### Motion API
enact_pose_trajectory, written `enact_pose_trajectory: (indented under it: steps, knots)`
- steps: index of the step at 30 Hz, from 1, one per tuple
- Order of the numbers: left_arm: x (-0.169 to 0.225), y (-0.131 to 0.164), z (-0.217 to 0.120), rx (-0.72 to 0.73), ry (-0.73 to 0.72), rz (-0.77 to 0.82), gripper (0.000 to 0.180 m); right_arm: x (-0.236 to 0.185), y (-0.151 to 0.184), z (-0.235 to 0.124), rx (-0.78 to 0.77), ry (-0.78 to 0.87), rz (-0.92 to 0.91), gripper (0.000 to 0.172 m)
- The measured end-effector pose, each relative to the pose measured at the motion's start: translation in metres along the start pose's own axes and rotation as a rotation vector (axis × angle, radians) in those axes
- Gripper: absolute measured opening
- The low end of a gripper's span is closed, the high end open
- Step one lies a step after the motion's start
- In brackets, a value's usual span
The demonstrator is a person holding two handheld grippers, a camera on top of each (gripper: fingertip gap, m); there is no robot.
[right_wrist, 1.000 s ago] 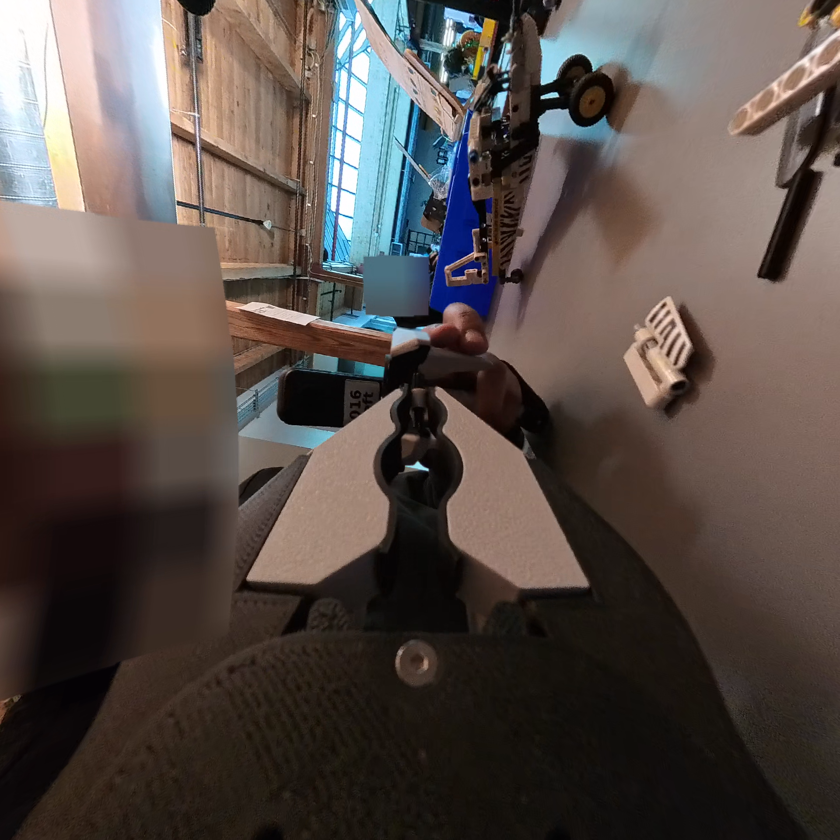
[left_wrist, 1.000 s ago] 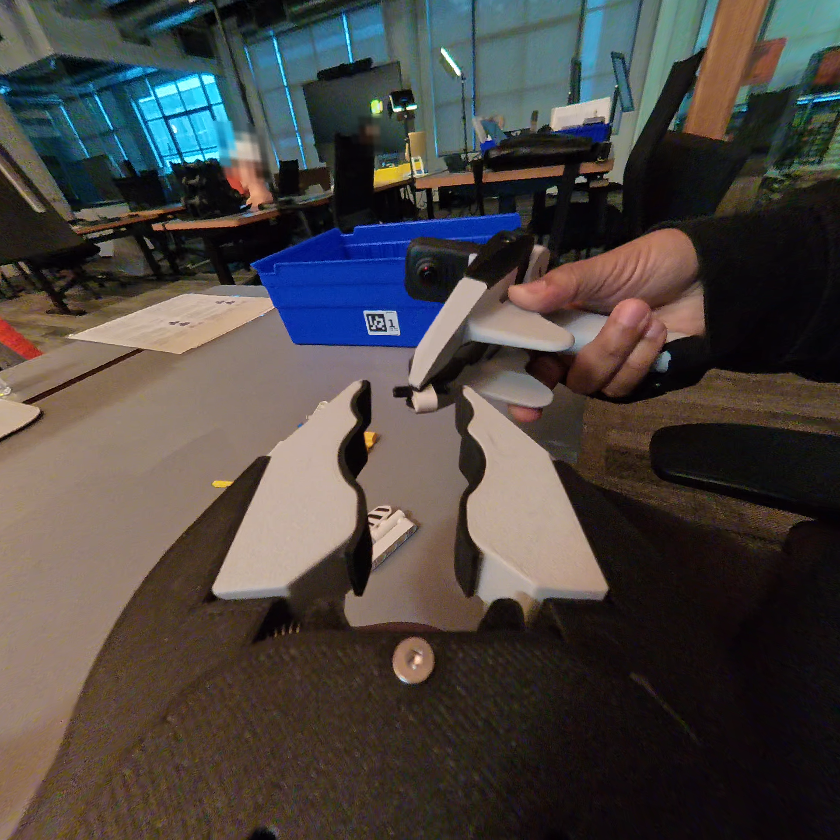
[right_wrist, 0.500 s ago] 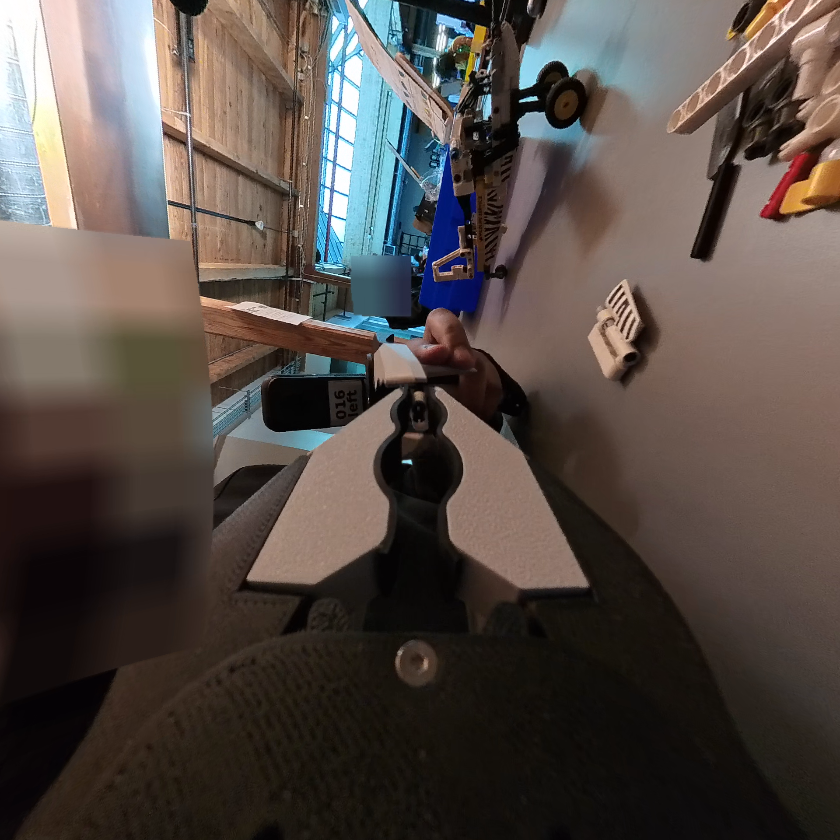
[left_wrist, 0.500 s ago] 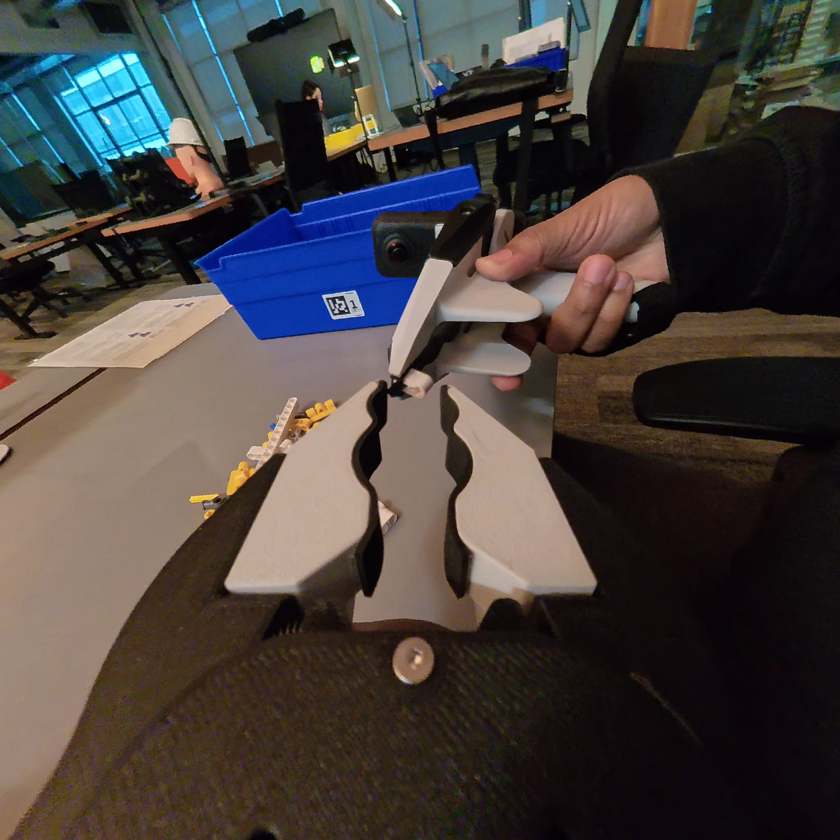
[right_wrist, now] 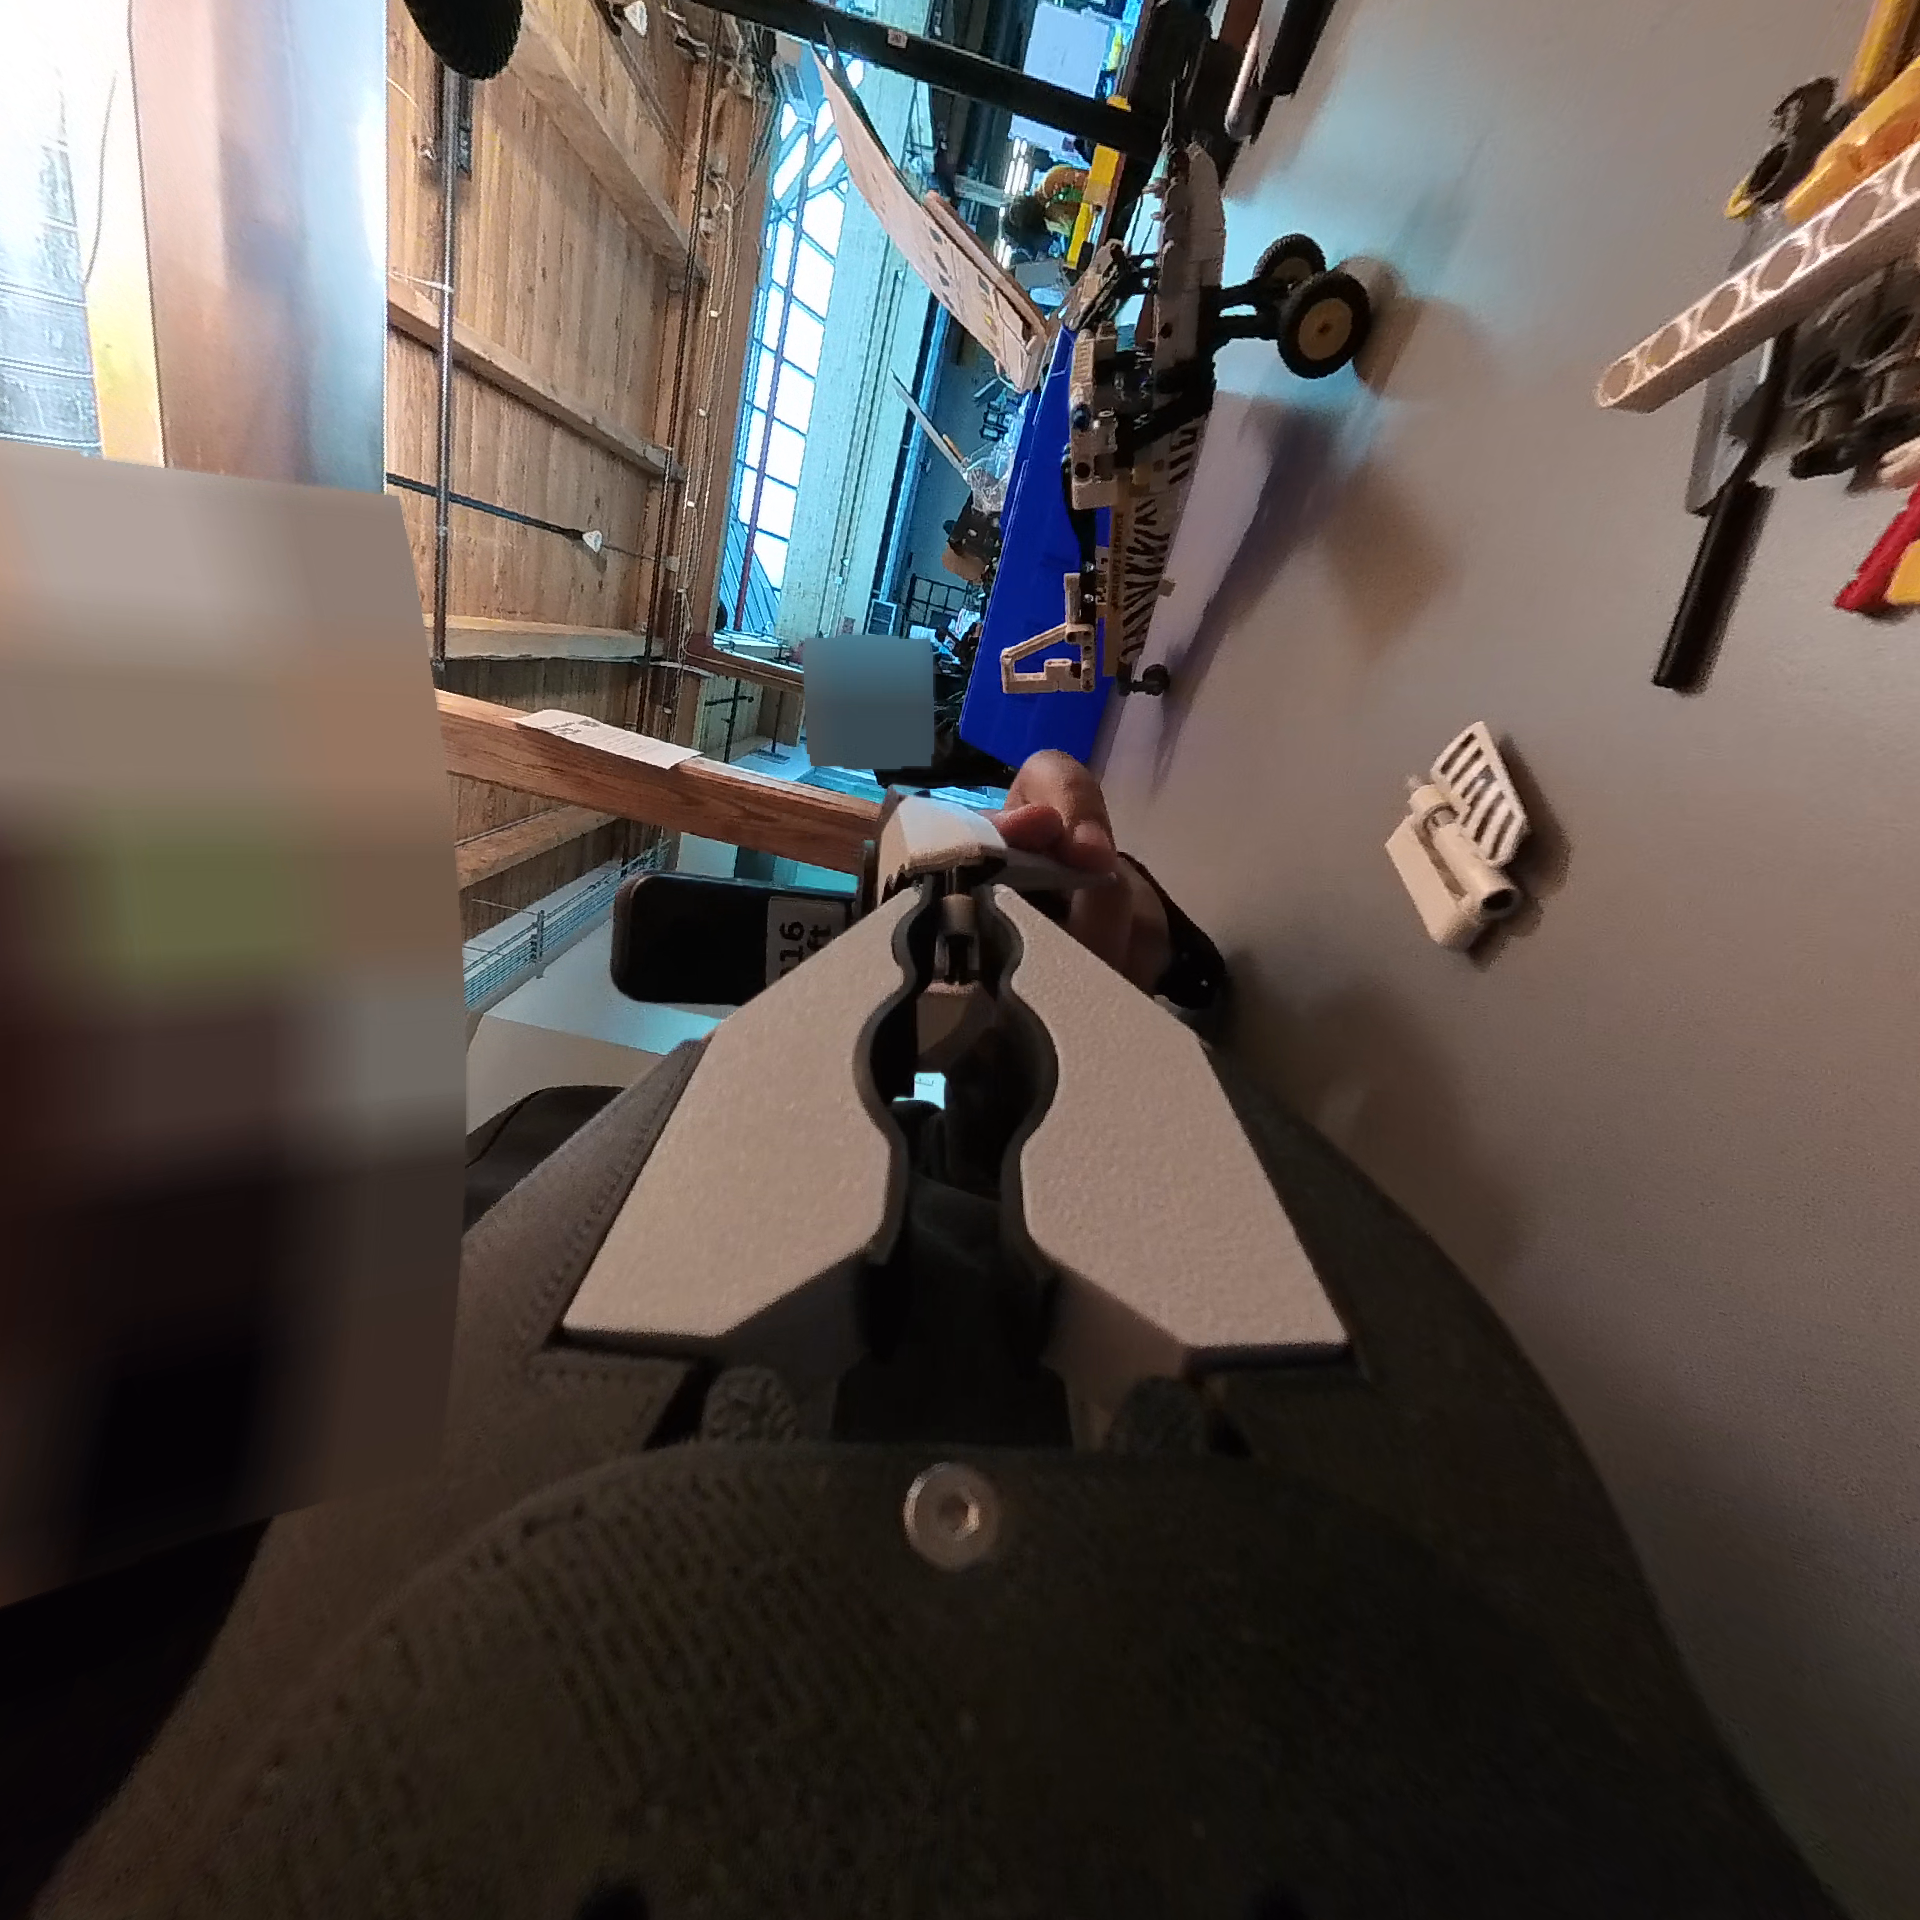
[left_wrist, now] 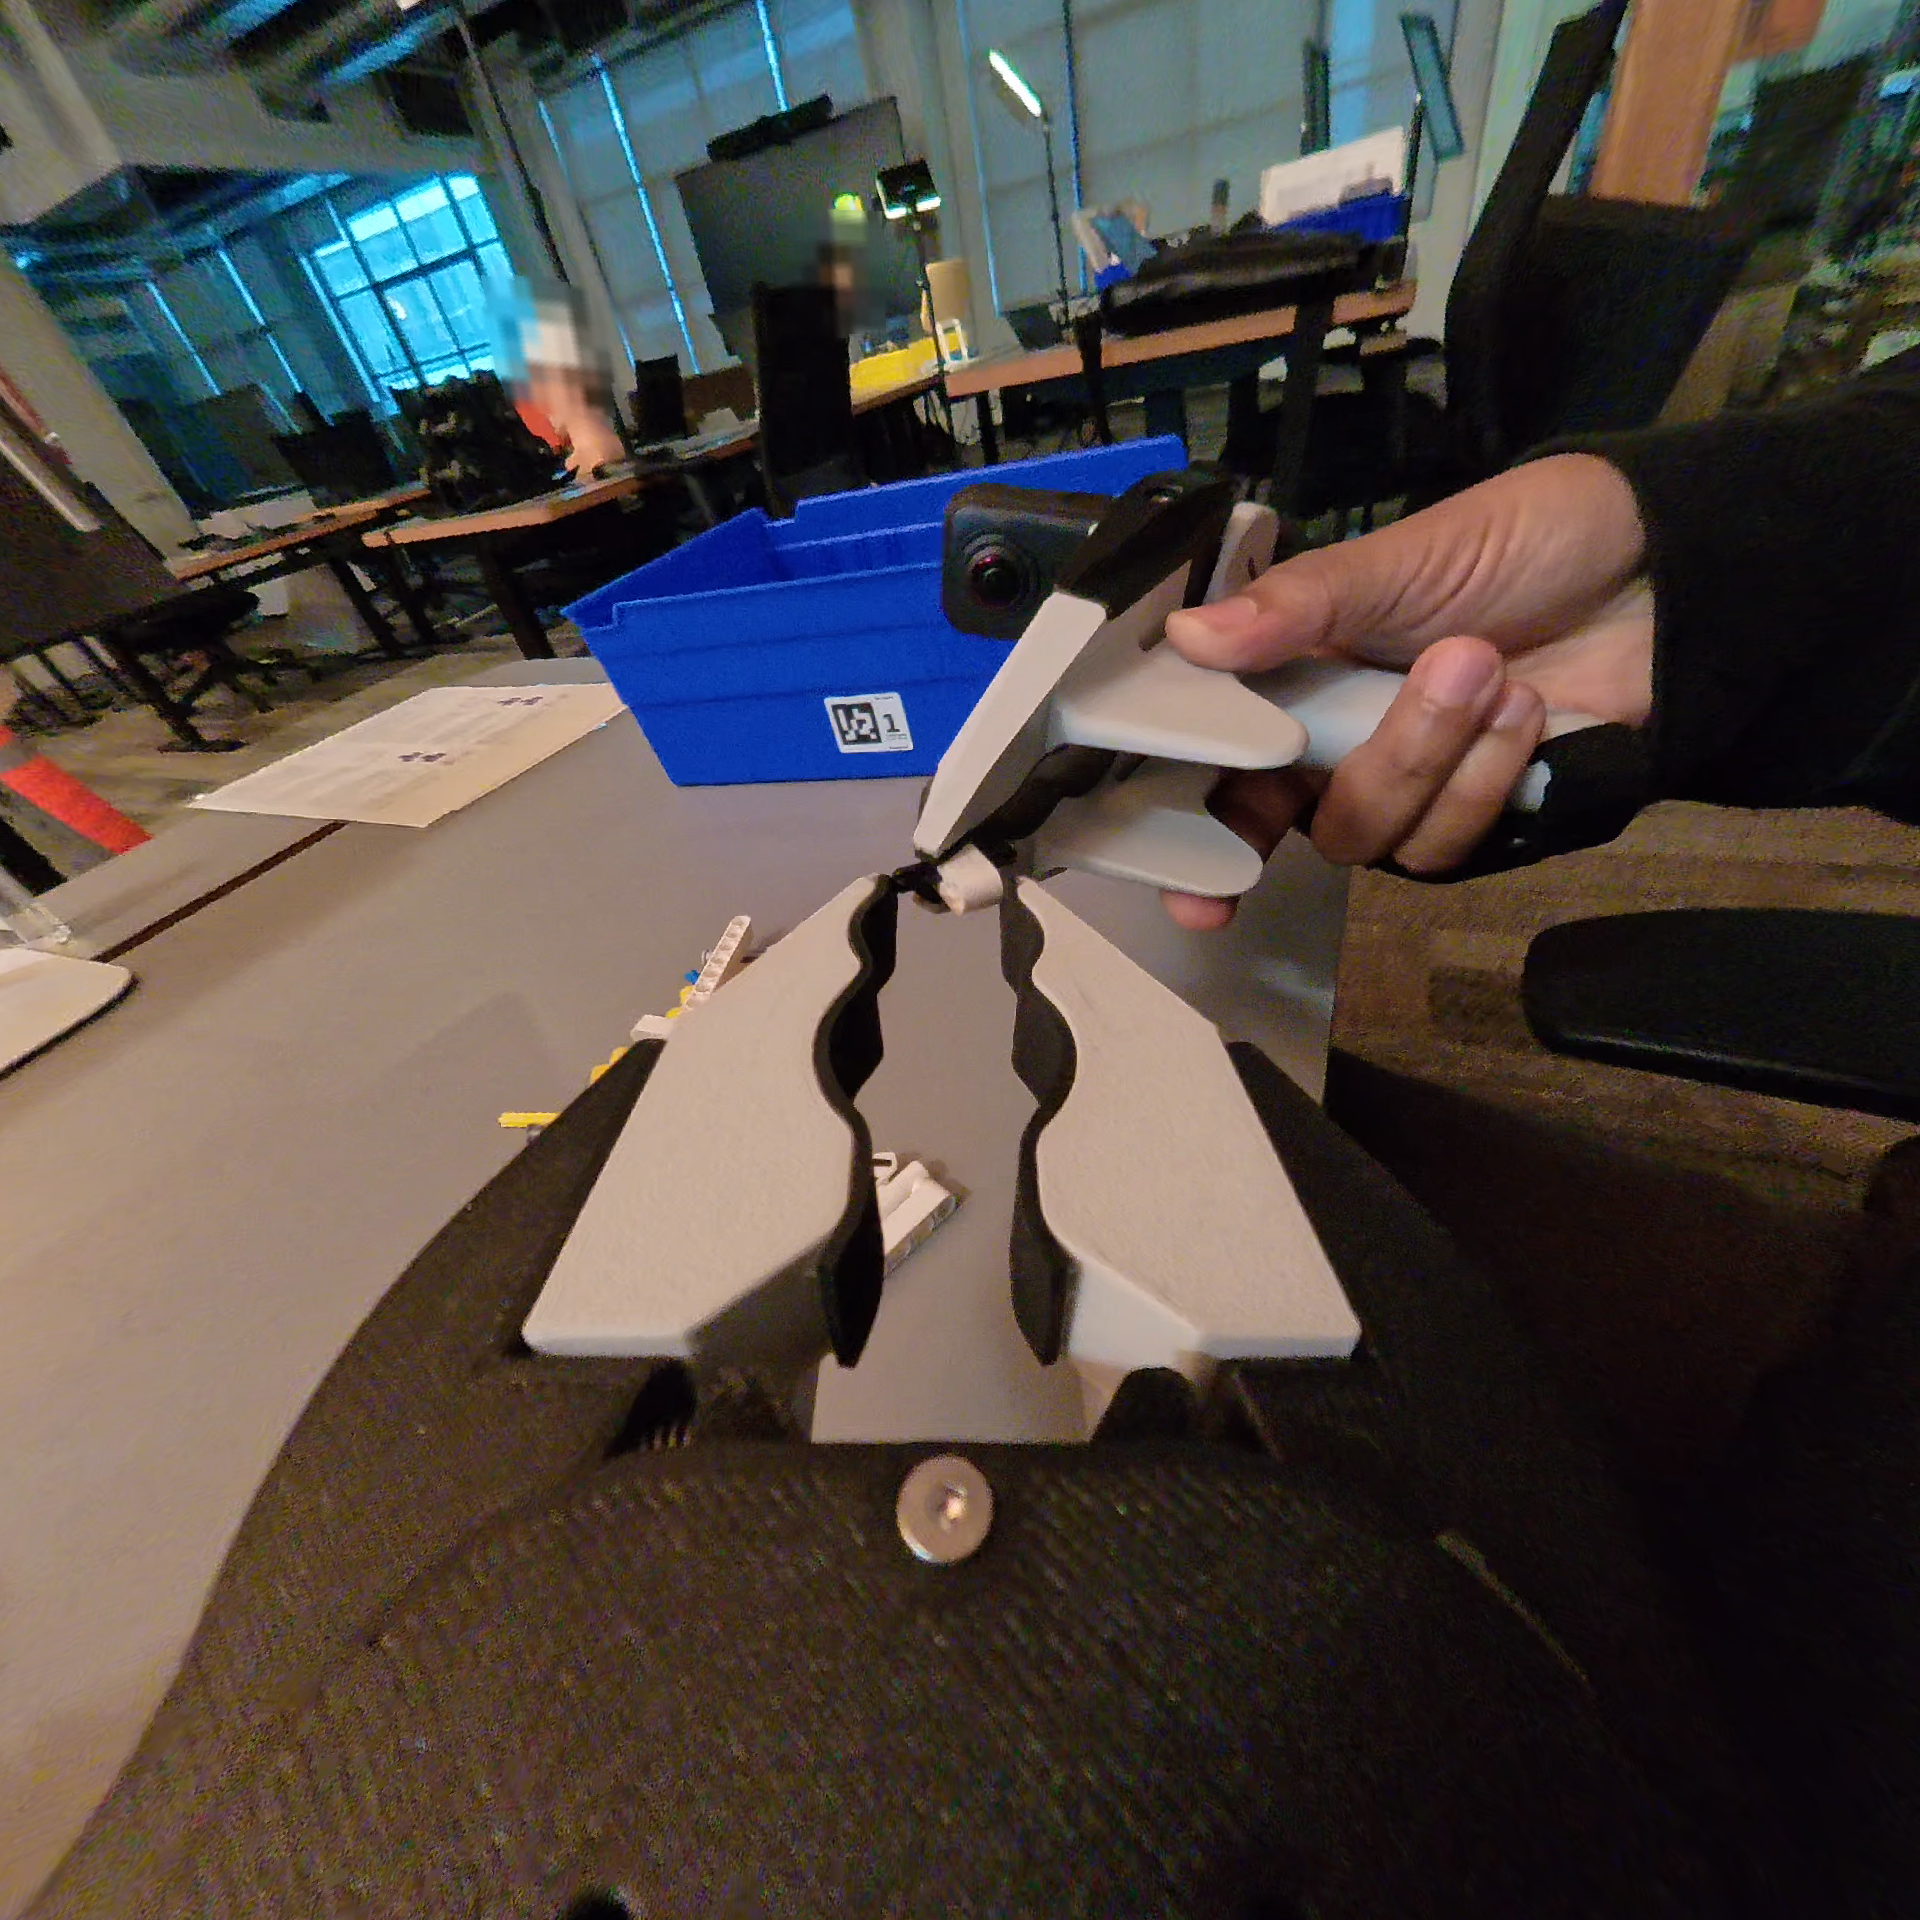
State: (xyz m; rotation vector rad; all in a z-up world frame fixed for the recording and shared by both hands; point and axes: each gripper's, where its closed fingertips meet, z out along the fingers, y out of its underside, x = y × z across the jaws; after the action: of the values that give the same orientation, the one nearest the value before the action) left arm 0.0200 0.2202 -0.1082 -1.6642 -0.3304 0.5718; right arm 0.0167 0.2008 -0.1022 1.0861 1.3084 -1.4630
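Observation:
A small white building-toy piece with a black pin [left_wrist: 971, 888] is held in the air between both grippers, above the grey table [left_wrist: 312, 1039]. In the left wrist view my left gripper [left_wrist: 948, 891] has its pads against the two ends of the piece. My right gripper [left_wrist: 948, 857], held by a hand [left_wrist: 1455, 644], comes in from the right and is shut on the same piece. In the right wrist view the piece [right_wrist: 956, 935] sits between my right gripper's [right_wrist: 954, 906] tips, with the left gripper [right_wrist: 940, 862] just beyond it.
A blue bin [left_wrist: 790, 665] and a paper sheet [left_wrist: 416, 748] lie farther back. Loose white and yellow bricks [left_wrist: 717, 956] and a white grille part [right_wrist: 1460, 847] lie on the table. A wheeled model [right_wrist: 1153, 343], a white beam [right_wrist: 1756, 301] and a black armrest [left_wrist: 1725, 997] are near. Both grippers' tips are close together, under 4 cm apart.
My left gripper's jaws have narrowed from wide open and closed in around the white piece that the right gripper holds. The right gripper has kept its grip throughout.

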Motion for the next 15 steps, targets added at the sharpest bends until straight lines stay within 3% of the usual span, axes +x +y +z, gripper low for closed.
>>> enact_pose_trajectory:
  steps: [4, 9, 11, 13, 15]
  knots:
    - [-0.003, -0.003, -0.004, 0.029, -0.003, -0.029, 0.014, -0.002, 0.001, 0.004, -0.002, -0.012, -0.01, 0.009]
    - [-0.014, -0.009, -0.011, 0.087, -0.024, -0.087, 0.014, -0.006, 0.003, 0.007, -0.009, -0.037, -0.023, 0.032]
    - [-0.018, -0.009, -0.015, 0.096, -0.033, -0.101, 0.014, -0.016, -0.001, 0.005, 0.013, -0.1, -0.042, 0.033]
    - [-0.021, -0.009, -0.017, 0.1, -0.046, -0.092, 0.014, -0.02, -0.002, 0.005, 0.022, -0.096, -0.16, 0.024]
    - [-0.023, -0.007, -0.018, 0.089, -0.061, -0.062, 0.014, -0.011, -0.002, 0.007, 0.011, 0.019, -0.393, 0.025]
